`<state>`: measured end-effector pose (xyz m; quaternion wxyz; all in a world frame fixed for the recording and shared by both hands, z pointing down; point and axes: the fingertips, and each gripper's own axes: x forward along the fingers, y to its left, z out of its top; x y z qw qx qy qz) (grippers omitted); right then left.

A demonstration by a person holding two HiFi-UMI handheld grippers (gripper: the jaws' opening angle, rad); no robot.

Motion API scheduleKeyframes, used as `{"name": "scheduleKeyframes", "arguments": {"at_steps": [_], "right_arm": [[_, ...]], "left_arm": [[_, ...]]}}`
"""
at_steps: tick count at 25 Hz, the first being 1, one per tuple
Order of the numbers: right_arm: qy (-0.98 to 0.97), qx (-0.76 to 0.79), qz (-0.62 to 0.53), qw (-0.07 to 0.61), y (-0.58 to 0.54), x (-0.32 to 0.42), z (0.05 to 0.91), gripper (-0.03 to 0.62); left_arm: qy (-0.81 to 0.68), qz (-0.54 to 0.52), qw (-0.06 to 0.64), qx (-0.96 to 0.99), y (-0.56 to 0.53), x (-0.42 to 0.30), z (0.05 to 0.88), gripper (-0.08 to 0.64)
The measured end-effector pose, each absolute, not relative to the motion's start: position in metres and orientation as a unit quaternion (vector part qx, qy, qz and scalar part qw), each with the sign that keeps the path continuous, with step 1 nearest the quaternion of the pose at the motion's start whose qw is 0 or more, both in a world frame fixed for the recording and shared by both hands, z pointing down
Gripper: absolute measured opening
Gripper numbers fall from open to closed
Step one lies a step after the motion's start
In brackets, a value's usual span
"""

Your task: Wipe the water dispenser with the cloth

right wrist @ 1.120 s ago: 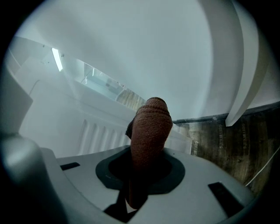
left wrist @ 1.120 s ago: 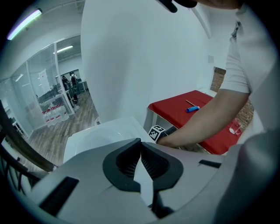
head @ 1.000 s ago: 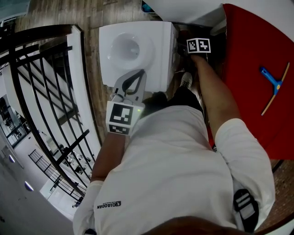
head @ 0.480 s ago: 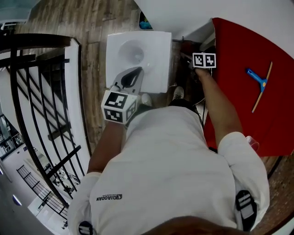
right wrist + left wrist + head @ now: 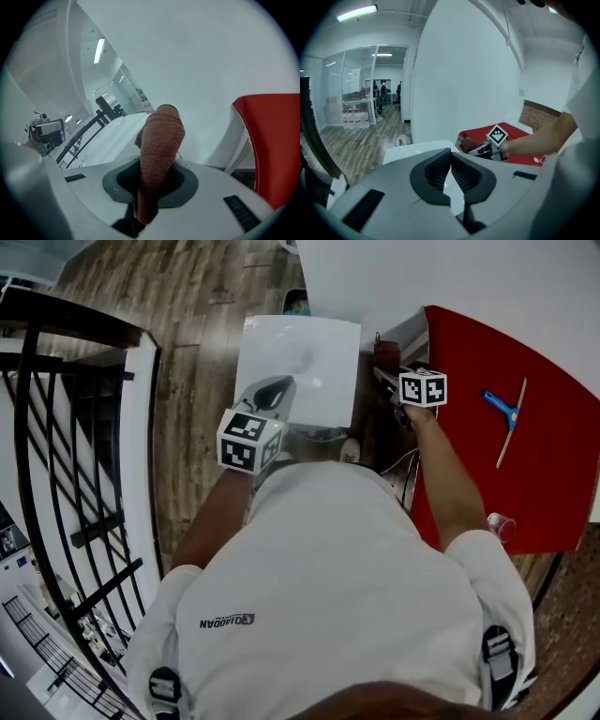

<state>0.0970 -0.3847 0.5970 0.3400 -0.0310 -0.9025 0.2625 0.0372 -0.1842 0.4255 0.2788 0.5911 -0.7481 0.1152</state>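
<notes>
The white water dispenser [image 5: 298, 364] stands below me, its top seen from above. My left gripper [image 5: 269, 396] hovers over the front edge of that top, shut with nothing in it; in the left gripper view its jaws [image 5: 450, 161] meet above the dispenser top [image 5: 410, 151]. My right gripper [image 5: 389, 369] is off the dispenser's right side, shut on a brown cloth [image 5: 385, 353]. In the right gripper view the cloth [image 5: 160, 140] sticks up from between the jaws [image 5: 157, 171], with the dispenser [image 5: 110, 136] behind it.
A red table [image 5: 544, 474] lies at the right, with a blue squeegee [image 5: 503, 414] and a clear cup [image 5: 500, 526] on it. A black railing [image 5: 56, 427] runs along the left. The white wall [image 5: 450, 277] is behind the dispenser. The floor is wood [image 5: 197, 352].
The head view has pulled back, so the dispenser looks smaller. The right gripper with the cloth has come a little away from the dispenser's right side. The left gripper stays over the top's front edge.
</notes>
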Motion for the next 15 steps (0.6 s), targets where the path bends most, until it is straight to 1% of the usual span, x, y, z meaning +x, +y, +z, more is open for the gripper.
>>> {"name": "scheduleKeyframes", "arguments": {"at_steps": [4, 8, 15], "right_arm": [[-0.916, -0.030, 0.223, 0.331, -0.372, 0.098, 0.567, 0.072], [-0.922, -0.024, 0.148, 0.356, -0.363, 0.095, 0.553, 0.071], [-0.914, -0.009, -0.044, 0.403, -0.381, 0.032, 0.530, 0.072]], "left_arm": [[-0.751, 0.102, 0.271, 0.593, -0.165, 0.032, 0.428, 0.000], [-0.742, 0.108, 0.272, 0.603, -0.140, 0.034, 0.437, 0.000], [-0.749, 0.104, 0.251, 0.604, -0.105, 0.020, 0.430, 0.000]]}}
